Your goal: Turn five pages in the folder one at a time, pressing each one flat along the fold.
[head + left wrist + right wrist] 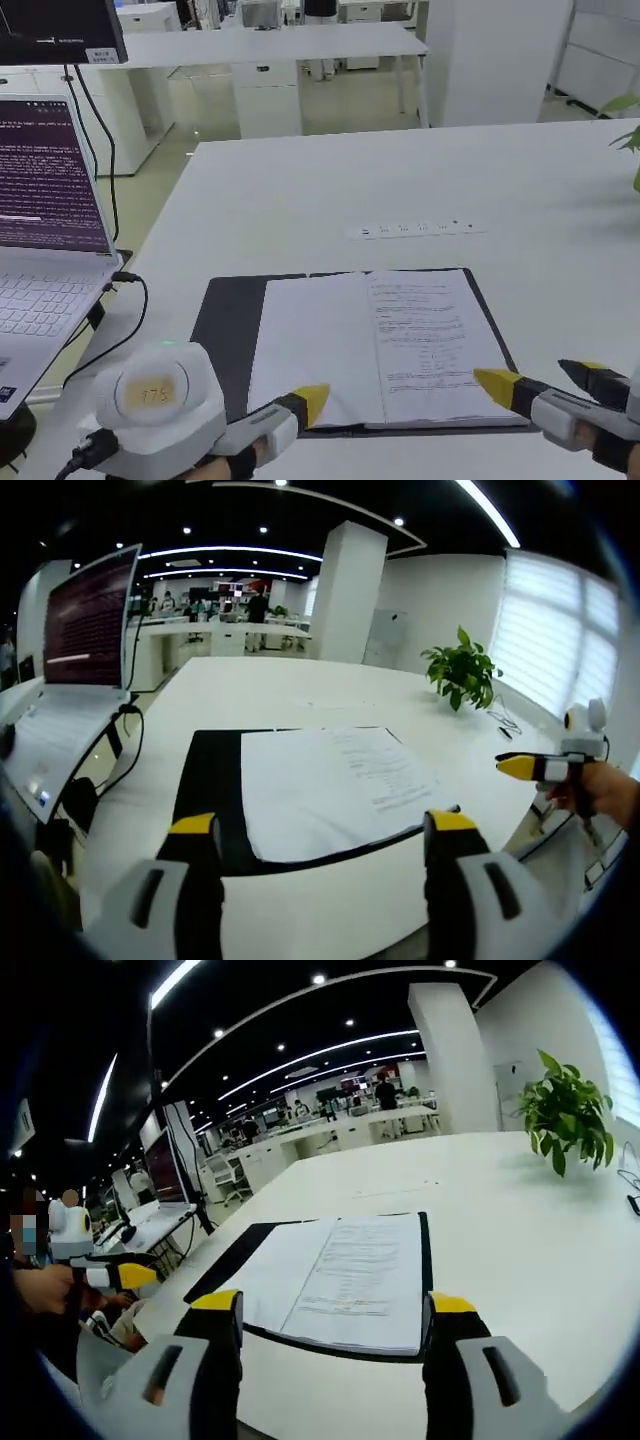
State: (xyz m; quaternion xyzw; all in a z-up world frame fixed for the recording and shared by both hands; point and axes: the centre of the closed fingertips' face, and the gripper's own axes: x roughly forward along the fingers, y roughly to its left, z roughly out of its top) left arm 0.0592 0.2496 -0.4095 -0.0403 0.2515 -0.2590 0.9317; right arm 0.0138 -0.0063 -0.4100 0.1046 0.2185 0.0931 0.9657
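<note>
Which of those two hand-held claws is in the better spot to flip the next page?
Probably the right gripper: it hovers open by the free lower right corner of the printed page. The left gripper, also open, sits at the near edge of the blank page, farther away.

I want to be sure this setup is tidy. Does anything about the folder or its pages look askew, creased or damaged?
Nothing stands out. The folder lies open and flat on the table, its pages neat, no crease or tear visible. The left gripper and right gripper are open, near its front edge.
</note>
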